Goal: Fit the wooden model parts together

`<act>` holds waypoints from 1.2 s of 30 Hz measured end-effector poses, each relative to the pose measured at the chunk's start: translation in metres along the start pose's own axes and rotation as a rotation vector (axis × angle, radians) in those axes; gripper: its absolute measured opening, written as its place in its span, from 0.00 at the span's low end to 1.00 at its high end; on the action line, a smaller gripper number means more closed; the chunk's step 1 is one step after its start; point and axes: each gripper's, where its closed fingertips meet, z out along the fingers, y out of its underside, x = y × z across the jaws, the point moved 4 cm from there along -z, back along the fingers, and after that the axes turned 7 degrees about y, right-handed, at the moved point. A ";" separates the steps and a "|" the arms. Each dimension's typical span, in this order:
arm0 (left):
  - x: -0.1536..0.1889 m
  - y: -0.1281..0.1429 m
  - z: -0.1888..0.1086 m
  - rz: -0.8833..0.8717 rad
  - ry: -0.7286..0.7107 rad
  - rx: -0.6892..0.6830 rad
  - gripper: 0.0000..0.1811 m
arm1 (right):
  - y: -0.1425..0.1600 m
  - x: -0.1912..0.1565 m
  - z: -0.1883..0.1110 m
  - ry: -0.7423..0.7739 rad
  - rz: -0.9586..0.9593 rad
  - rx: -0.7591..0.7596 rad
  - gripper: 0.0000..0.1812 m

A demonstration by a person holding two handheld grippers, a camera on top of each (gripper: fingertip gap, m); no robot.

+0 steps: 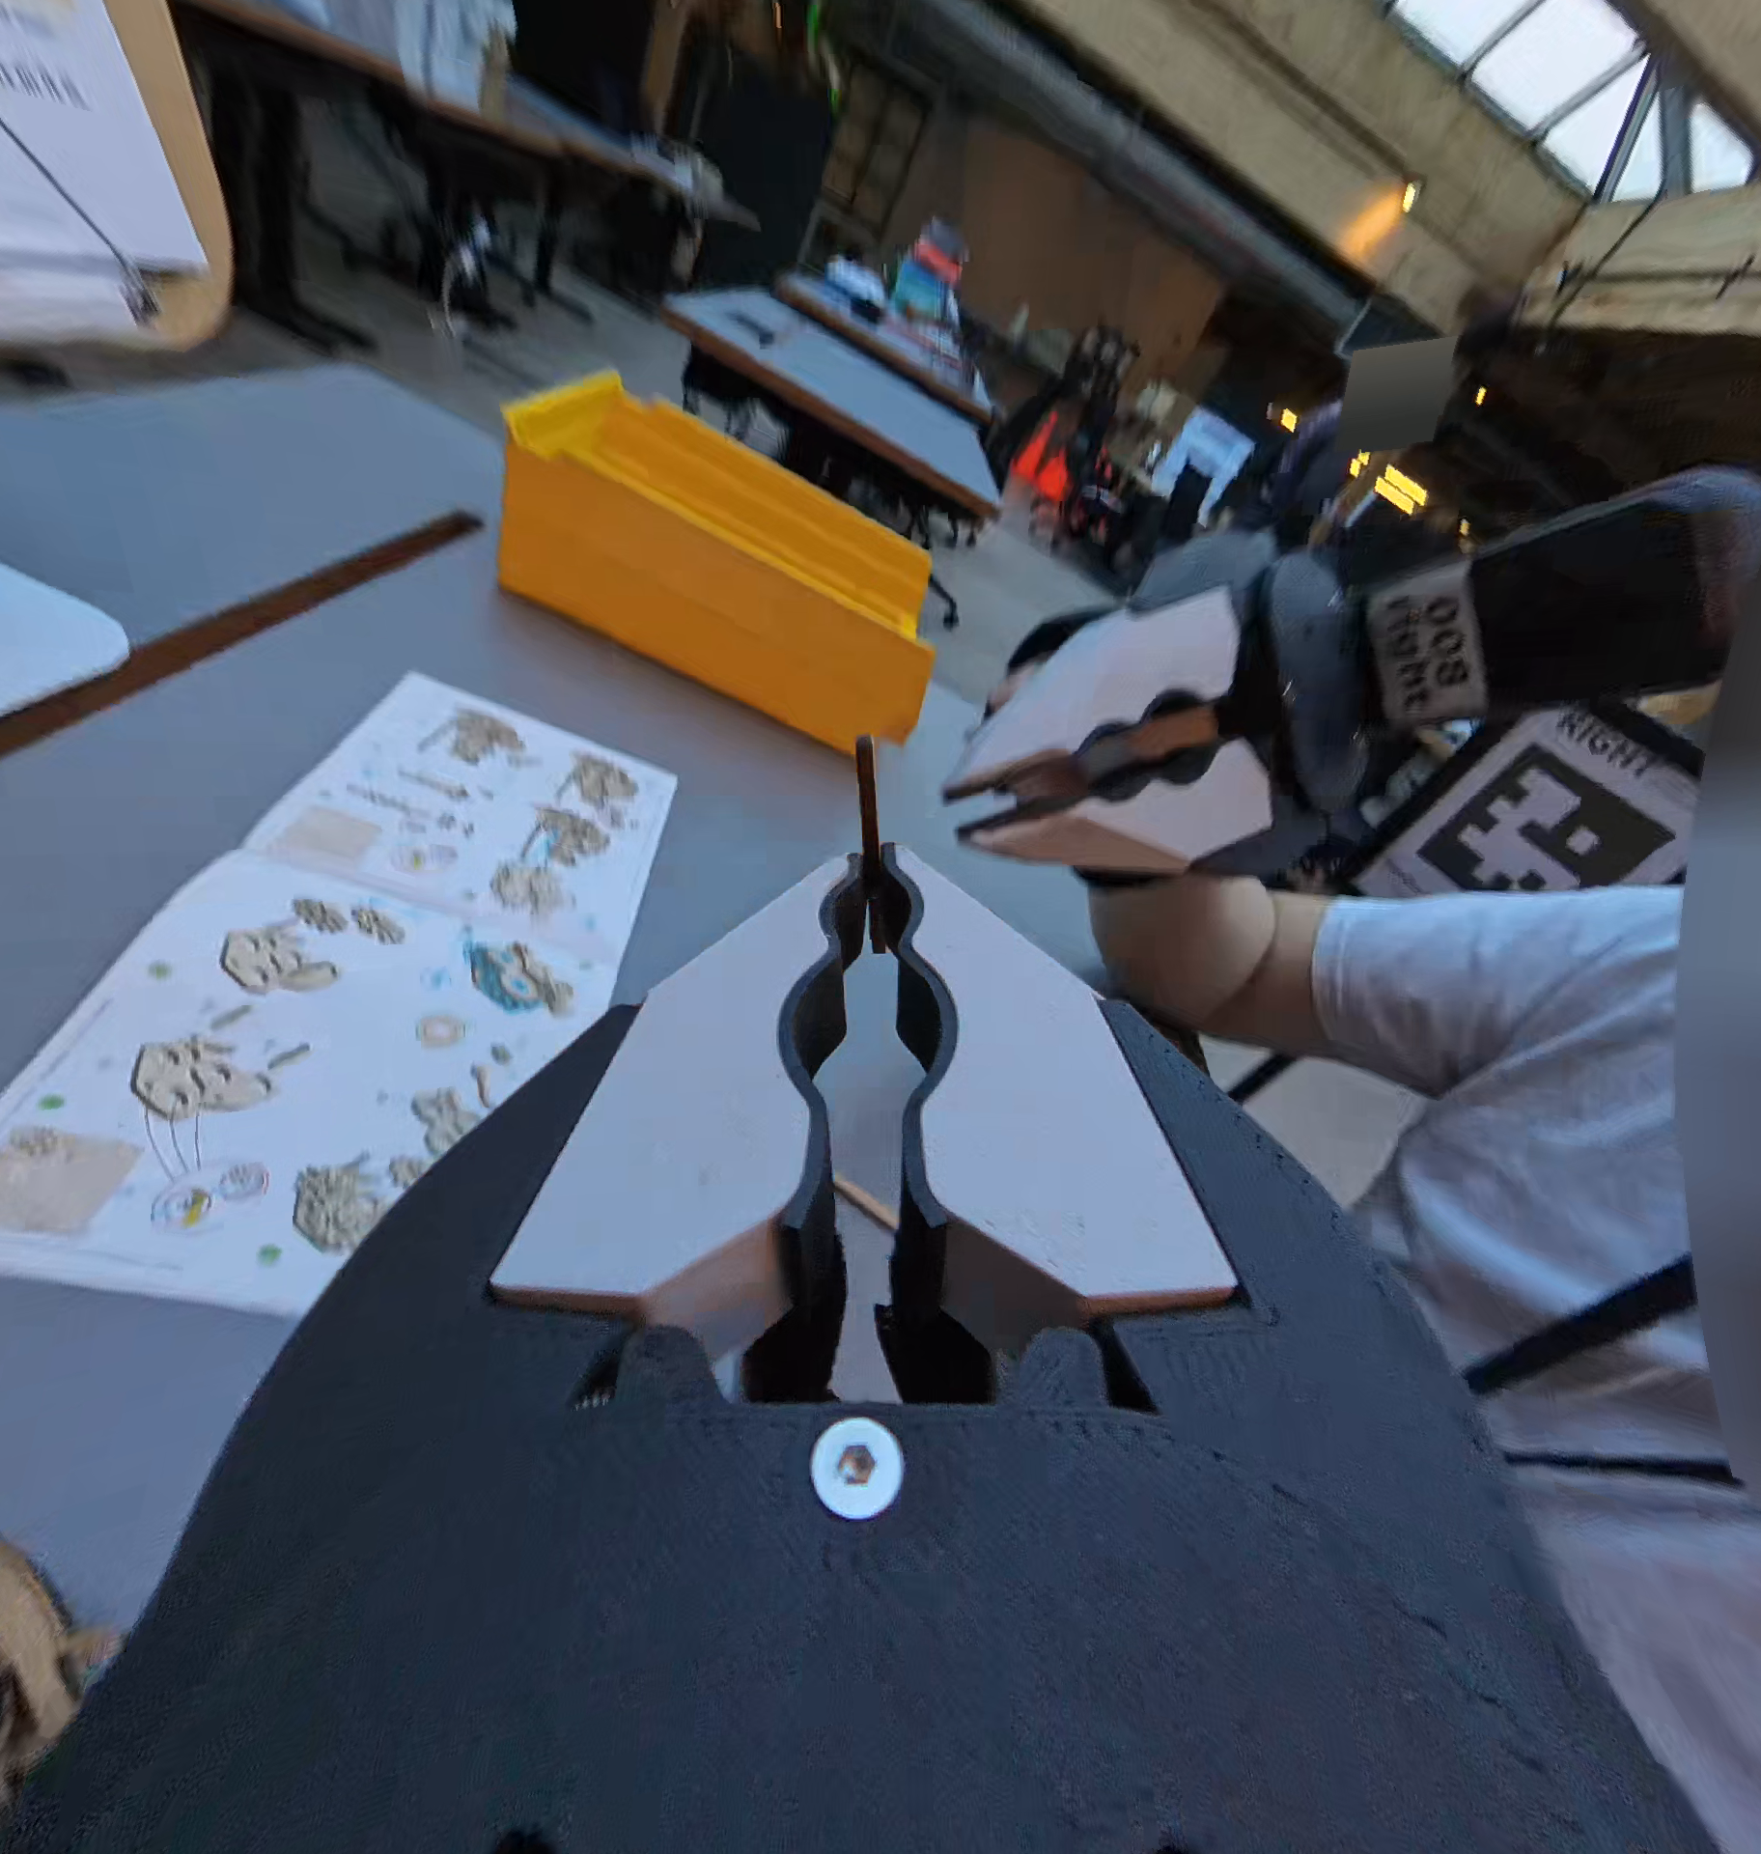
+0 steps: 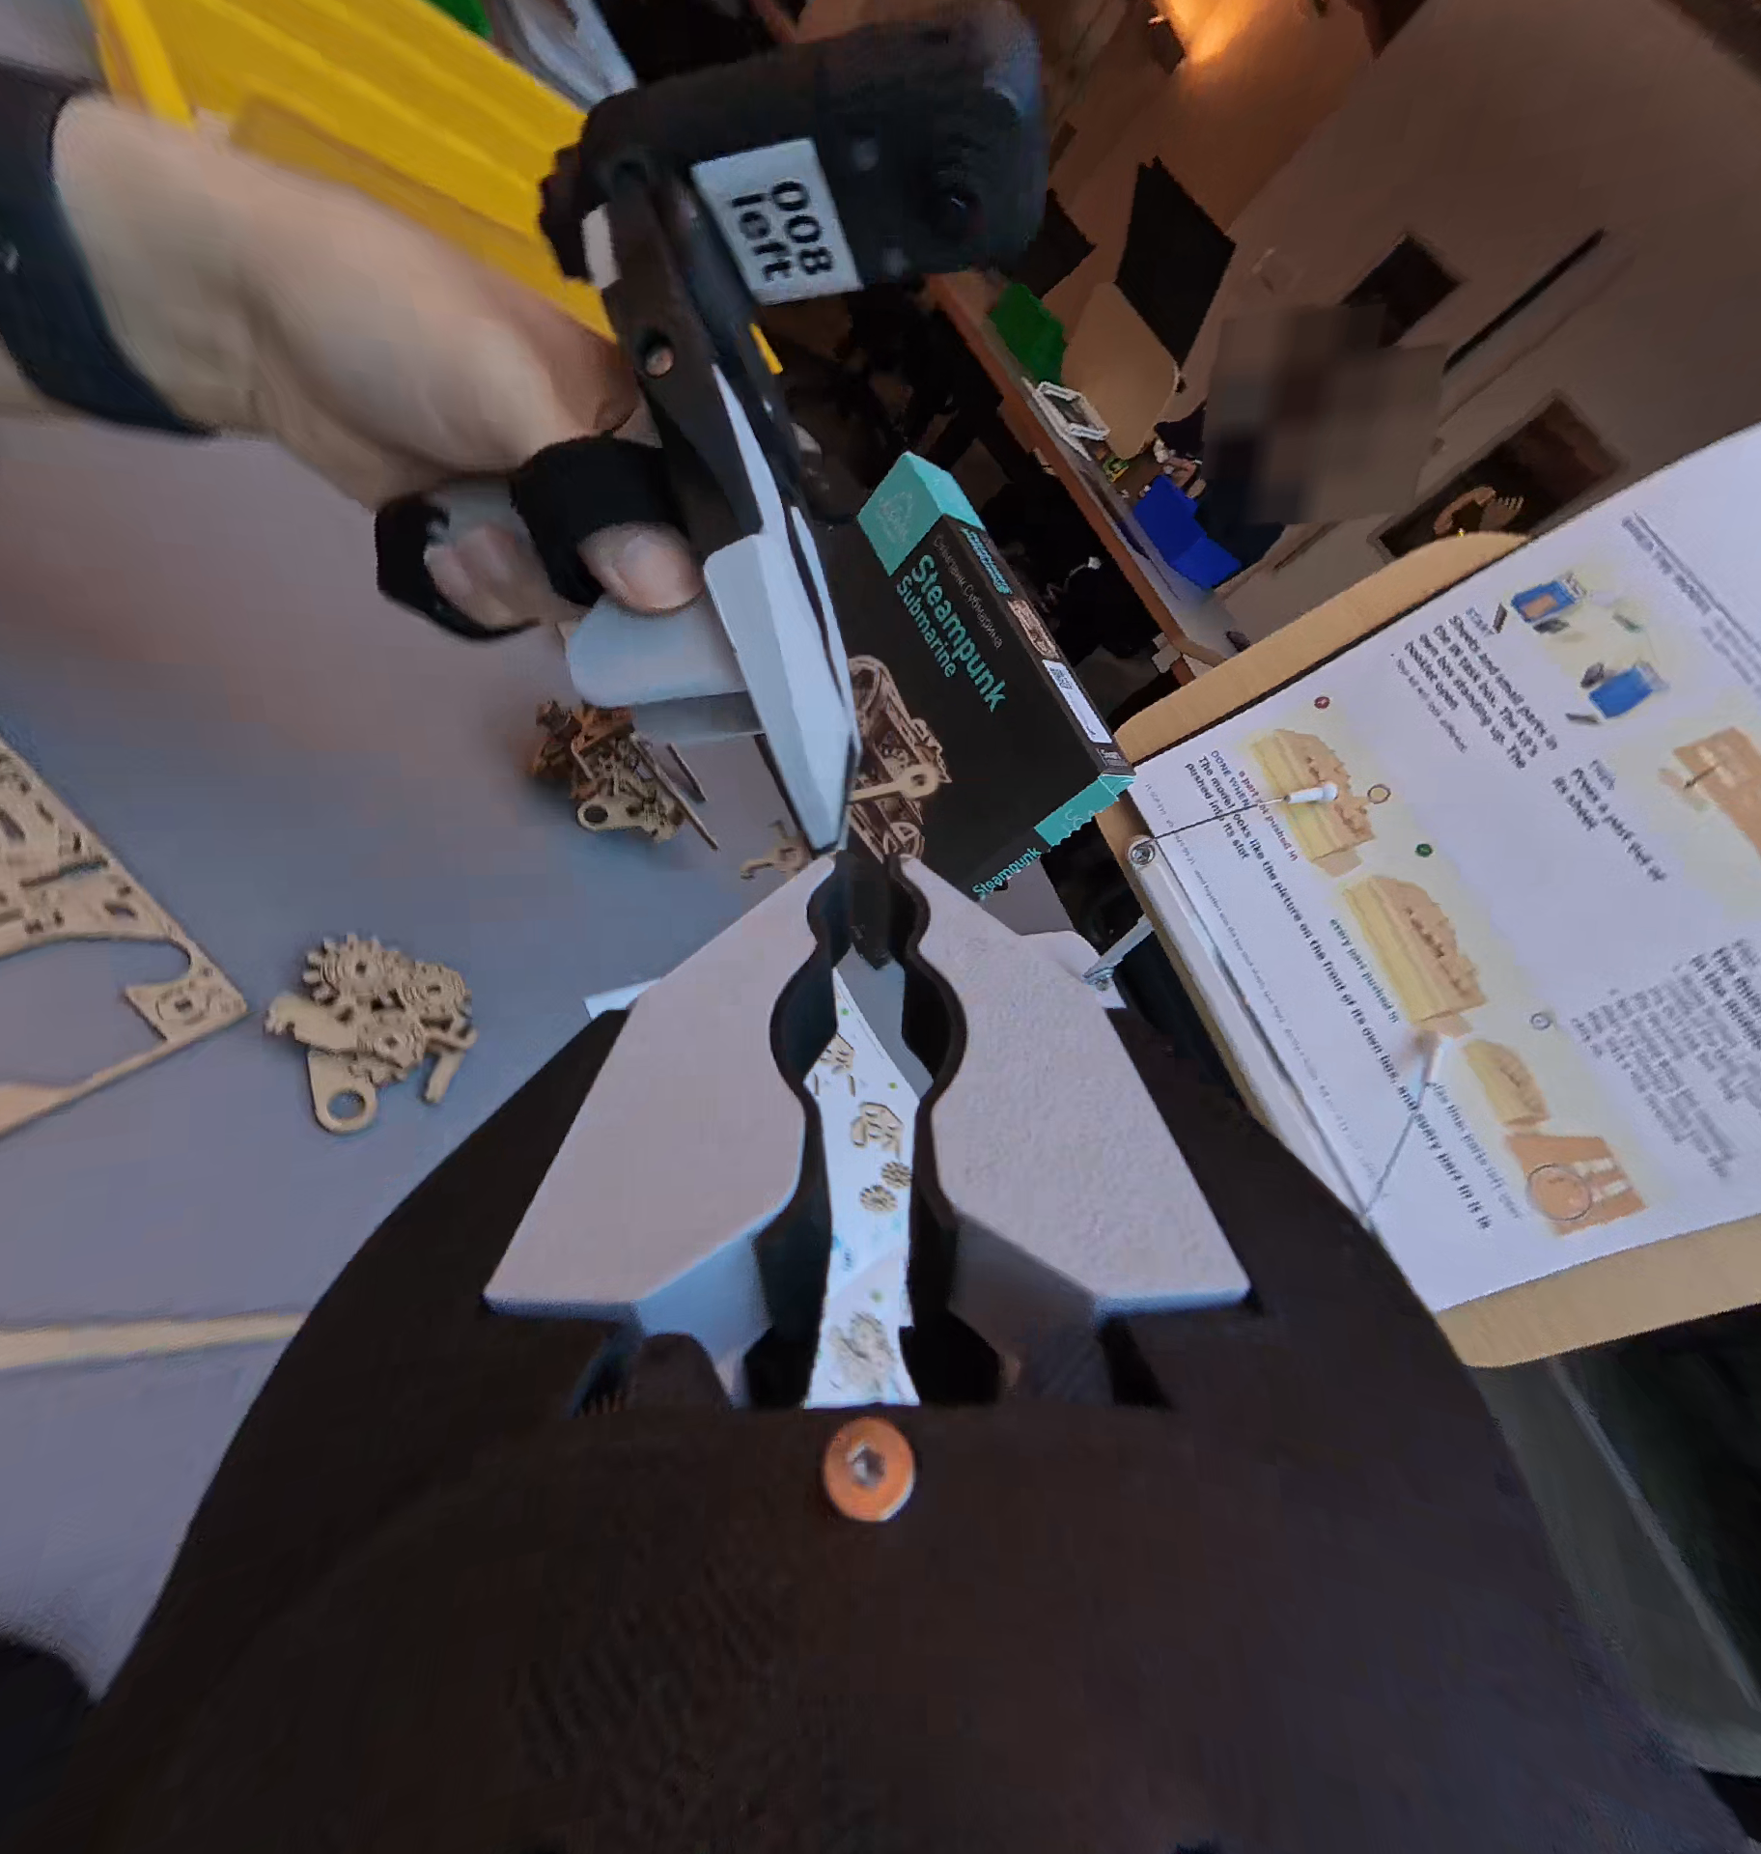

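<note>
Blurring smears much of both views, so the thin wooden part [image 1: 867, 803] pinched in the left gripper [image 1: 871, 883] shows only edge-on: a dark, narrow sliver standing upright above the tips, its face and outline impossible to read. The left jaws are clamped on it at their very tips. In the right wrist view, the right gripper [image 2: 861, 883] has its tips nearly together around something dark, but I cannot tell whether they grip a part or merely meet the left gripper's point, which touches there. Loose wooden pieces [image 2: 375, 1013] lie in small heaps on the grey table [image 2: 255, 1254], pale tan with laser-cut holes and teeth, beside a punched-out sheet [image 2: 44, 883] cut off at the left edge. An instruction leaflet [image 1: 335, 983] lies flat near a yellow bin [image 1: 716, 562]; a dark box [image 2: 977, 682] stands behind.
</note>
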 end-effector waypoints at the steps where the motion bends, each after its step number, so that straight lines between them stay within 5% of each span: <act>1: -0.002 0.010 -0.001 -0.037 0.002 -0.097 0.00 | 0.000 -0.002 -0.005 -0.047 -0.090 -0.008 0.03; 3: -0.001 0.036 -0.002 -0.149 0.052 -0.296 0.00 | 0.007 -0.019 -0.016 -0.203 -0.255 -0.022 0.13; 10: 0.016 0.094 0.004 -0.340 0.193 -0.668 0.00 | 0.021 -0.077 -0.016 -0.320 -0.709 0.014 0.14; 19: 0.017 0.114 0.011 -0.367 0.188 -0.780 0.00 | 0.041 -0.108 -0.003 -0.413 -0.760 -0.127 0.04; 25: 0.014 0.110 0.013 -0.368 0.202 -0.743 0.01 | 0.046 -0.101 0.001 -0.415 -0.651 -0.192 0.03; 29: 0.007 0.070 0.013 -0.358 0.184 -0.520 0.15 | 0.057 -0.067 0.008 -0.298 -0.539 -0.236 0.03; 36: -0.018 0.019 -0.022 -0.133 -0.042 -0.238 0.16 | 0.076 -0.015 0.019 -0.087 -0.209 -0.269 0.03</act>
